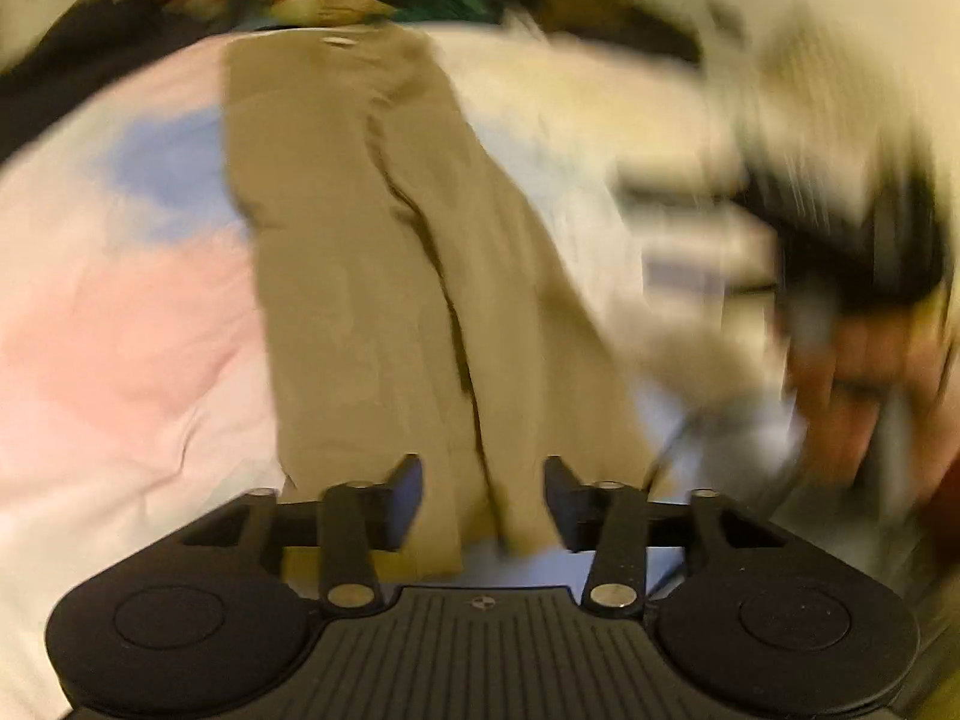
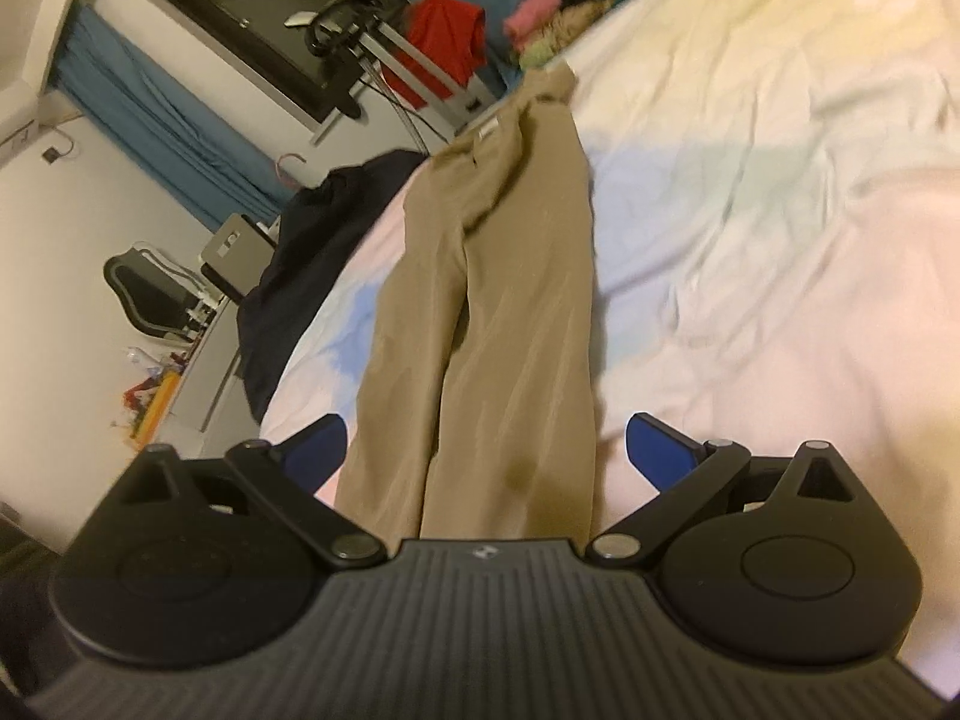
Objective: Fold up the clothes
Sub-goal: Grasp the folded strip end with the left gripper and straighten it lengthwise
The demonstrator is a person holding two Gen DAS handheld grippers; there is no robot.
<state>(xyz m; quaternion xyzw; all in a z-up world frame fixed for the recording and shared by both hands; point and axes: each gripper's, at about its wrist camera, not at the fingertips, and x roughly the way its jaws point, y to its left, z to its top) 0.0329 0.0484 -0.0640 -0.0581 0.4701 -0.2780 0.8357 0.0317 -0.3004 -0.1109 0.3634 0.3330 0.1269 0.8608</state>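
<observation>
while the khaki trousers (image 2: 480,312) lie lengthwise down mid-frame on the pastel bedsheet (image 2: 750,192), left gripper (image 1: 483,495) and right gripper (image 2: 486,444) gape wide, empty.

Blue curtains (image 2: 162,120) flank a dark window (image 2: 240,6).
</observation>
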